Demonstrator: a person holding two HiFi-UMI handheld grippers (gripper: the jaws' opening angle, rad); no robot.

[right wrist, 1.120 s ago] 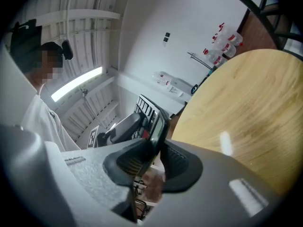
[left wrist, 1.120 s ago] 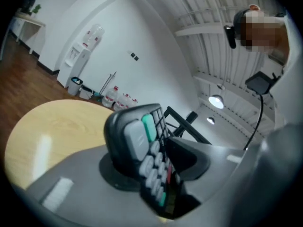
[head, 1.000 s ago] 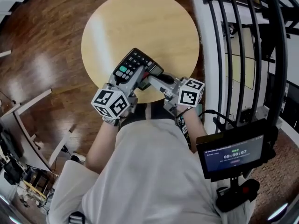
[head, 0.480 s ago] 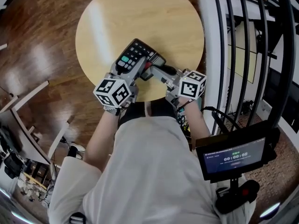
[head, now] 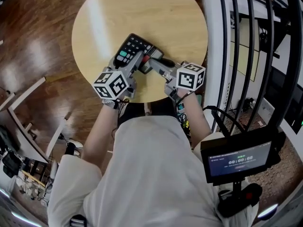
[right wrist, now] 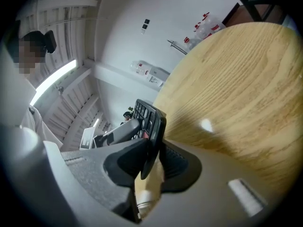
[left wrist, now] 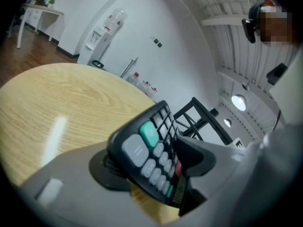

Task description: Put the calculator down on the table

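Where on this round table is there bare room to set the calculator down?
The round table is bare wood from the calculator out to its far rim, and along the left and right rims too. Only the near edge, around the calculator, is crowded.
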